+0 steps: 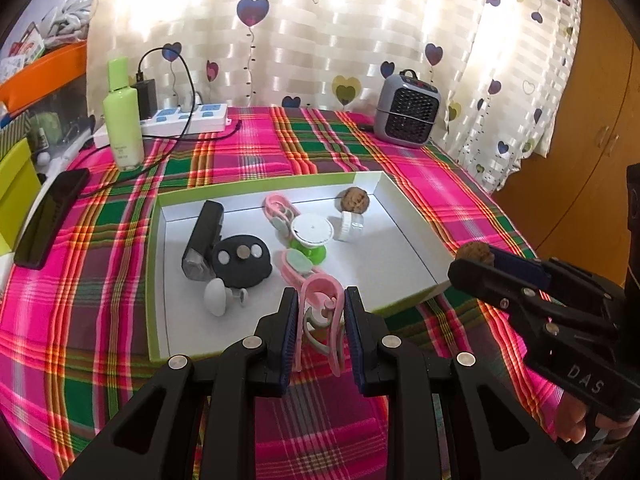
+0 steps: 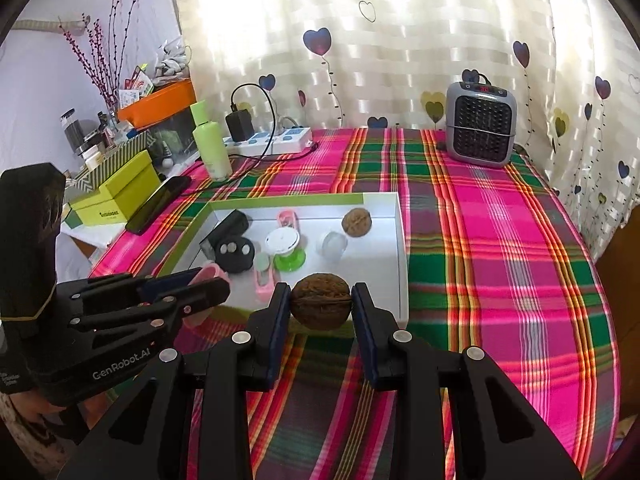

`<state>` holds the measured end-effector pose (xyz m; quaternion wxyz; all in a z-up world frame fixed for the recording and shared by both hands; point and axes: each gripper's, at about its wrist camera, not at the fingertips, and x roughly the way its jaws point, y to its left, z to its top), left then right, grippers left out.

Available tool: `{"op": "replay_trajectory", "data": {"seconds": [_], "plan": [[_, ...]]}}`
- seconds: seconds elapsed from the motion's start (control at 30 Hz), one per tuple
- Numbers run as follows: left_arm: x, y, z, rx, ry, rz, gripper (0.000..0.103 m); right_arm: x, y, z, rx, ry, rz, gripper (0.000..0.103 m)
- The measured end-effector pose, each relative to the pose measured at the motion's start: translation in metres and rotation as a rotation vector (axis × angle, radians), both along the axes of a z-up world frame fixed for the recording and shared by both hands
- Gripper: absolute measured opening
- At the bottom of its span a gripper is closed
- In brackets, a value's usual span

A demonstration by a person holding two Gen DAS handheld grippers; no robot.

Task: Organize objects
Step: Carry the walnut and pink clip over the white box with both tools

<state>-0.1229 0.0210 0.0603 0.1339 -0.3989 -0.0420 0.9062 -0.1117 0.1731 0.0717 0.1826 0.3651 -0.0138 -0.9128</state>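
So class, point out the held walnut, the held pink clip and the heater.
Walnut (image 2: 321,306): right wrist view, middle of shell.
Pink clip (image 1: 322,300): left wrist view, upper loop.
Heater (image 2: 482,134): right wrist view, front grille.

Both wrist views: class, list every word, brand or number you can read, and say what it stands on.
"GenRobot.AI": side of the left gripper.
"DAS": side of the right gripper.
Heater display: red digits, too blurred.
Bottle label: too small.
Green box print: blurred.
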Motion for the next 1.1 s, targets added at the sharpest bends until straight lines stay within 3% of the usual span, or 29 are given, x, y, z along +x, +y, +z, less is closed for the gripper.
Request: {"op": "replay_trajectory", "data": {"seconds": [0.53,1.1], "plan": [[-0.027,-0.031,0.004,0.029,0.007,0.080,0.021,-0.051,0.002,-0.008,-0.017,-0.033,0.013,0.032],[-0.038,-0.019,-0.023,0.027,-0.068,0.051,0.021,-0.068,-0.009,-0.039,0.013,-0.118,0.063,0.032]]}}
